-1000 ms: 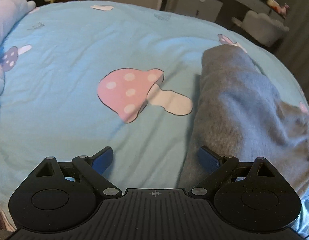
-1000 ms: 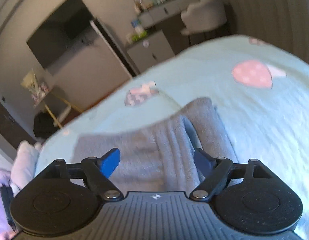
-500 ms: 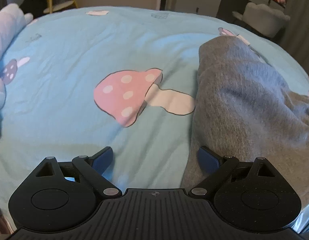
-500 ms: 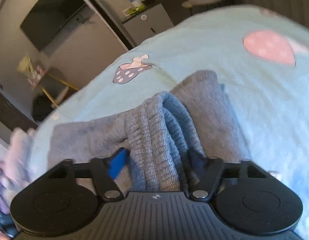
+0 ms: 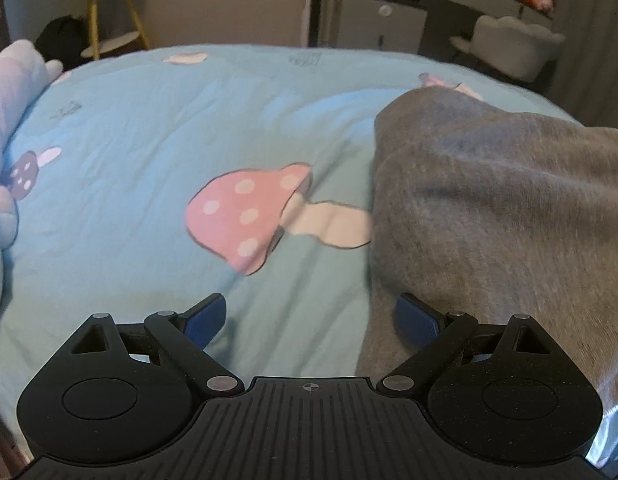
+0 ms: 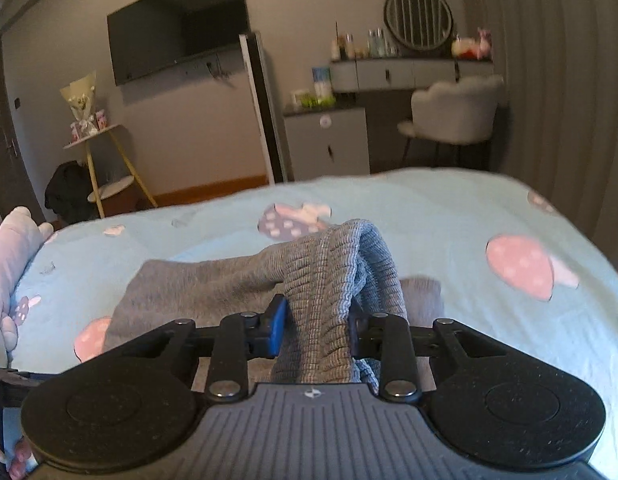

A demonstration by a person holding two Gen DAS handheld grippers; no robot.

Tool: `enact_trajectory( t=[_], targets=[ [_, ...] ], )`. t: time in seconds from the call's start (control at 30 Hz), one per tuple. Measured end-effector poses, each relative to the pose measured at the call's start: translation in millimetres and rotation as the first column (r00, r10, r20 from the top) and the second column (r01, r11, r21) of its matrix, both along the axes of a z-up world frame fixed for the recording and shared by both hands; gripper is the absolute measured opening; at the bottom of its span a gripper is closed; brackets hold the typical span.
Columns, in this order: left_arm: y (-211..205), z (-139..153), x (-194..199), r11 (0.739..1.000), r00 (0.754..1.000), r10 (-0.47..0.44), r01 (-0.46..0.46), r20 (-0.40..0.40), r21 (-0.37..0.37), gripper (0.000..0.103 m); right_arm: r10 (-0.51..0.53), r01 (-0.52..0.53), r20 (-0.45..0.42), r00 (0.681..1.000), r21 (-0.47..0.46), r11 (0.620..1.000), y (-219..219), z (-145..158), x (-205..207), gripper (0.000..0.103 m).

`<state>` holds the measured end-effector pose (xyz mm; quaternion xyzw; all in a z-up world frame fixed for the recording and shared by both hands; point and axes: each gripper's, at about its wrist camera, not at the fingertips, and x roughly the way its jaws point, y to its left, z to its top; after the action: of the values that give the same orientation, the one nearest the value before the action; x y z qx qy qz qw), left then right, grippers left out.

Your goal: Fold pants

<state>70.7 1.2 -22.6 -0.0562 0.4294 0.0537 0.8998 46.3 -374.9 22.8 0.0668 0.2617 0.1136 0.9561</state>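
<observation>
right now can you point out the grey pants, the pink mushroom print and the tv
grey pants [image 6: 329, 288]: right wrist view, on the ribbed waistband bunched between the fingers
pink mushroom print [image 5: 241, 212]: left wrist view, on the spotted cap
tv [image 6: 177, 40]: right wrist view, middle of the dark screen on the wall

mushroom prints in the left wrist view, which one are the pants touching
The big pink mushroom mid-bedspread: the grey pants overlap the tip of its white stem. The small purple mushroom lies far off by the left edge.
</observation>
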Motion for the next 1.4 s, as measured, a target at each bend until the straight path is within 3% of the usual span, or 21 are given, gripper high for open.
enact_trajectory(
  t=[0.17,0.3,0.33,0.4,0.47,0.6,0.7,0.77,0.9,1.0,1.1,1.17,1.3,1.4],
  targets=[
    [-10,6,-9,0.994,0.994,-0.1,0.102,0.048,-0.028,0.096,-0.057,0.058,0.027,0.998,-0.024,0.998,-14,1,-11,0.028],
    [-19,5,-13,0.989,0.987,-0.151,0.151,0.056,-0.002,0.096,-0.109,0.108,-0.034,0.993,-0.036,0.994,-30,-10,-9,0.03],
    [-20,6,-13,0.989,0.987,-0.148,0.148,0.061,0.01,0.096,-0.135,0.132,-0.051,0.99,-0.052,0.99,-31,-14,-7,0.039],
    [-19,8,-15,0.991,0.989,-0.132,0.131,0.068,0.021,0.096,-0.19,0.186,-0.039,0.981,-0.089,0.979,-30,-16,-11,0.044],
    [-16,12,-15,0.993,0.991,-0.114,0.113,0.074,0.013,0.096,-0.202,0.199,-0.016,0.979,-0.102,0.975,-29,-14,-16,0.057],
    [-17,26,-12,0.994,0.988,-0.107,0.108,0.108,-0.007,0.096,-0.133,0.133,-0.011,0.991,-0.034,0.991,-25,-11,-17,0.058],
    [-24,39,-4,0.992,0.98,-0.121,0.126,0.156,-0.021,0.096,-0.066,0.065,-0.009,0.998,-0.038,0.997,-9,-13,-9,0.053],
    [-35,45,10,0.991,0.978,-0.136,0.134,0.161,0.018,0.096,-0.034,0.034,-0.027,0.999,-0.029,0.999,3,-15,3,0.041],
    [-59,45,49,0.985,0.975,-0.155,0.14,0.159,0.102,0.096,0.004,-0.007,-0.075,0.997,-0.039,0.999,25,-26,37,0.036],
    [-74,33,84,0.976,0.982,-0.163,0.145,0.101,0.164,0.097,0.0,-0.01,-0.12,0.993,-0.079,0.997,34,-40,60,0.036],
    [-82,17,110,0.966,0.987,-0.155,0.143,0.037,0.217,0.1,-0.007,-0.022,-0.189,0.982,-0.147,0.989,37,-56,81,0.028],
    [-85,9,120,0.958,0.988,-0.154,0.144,0.02,0.249,0.103,-0.01,-0.027,-0.231,0.973,-0.158,0.987,34,-68,95,0.016],
    [-85,-4,129,0.942,0.98,-0.197,0.182,0.024,0.283,0.103,-0.005,-0.017,-0.267,0.964,-0.081,0.997,24,-75,110,0.011],
    [-76,7,116,0.949,0.976,-0.21,0.192,0.048,0.25,0.103,-0.004,0.014,-0.254,0.967,0.038,0.999,6,-64,95,0.012]
  ],
)
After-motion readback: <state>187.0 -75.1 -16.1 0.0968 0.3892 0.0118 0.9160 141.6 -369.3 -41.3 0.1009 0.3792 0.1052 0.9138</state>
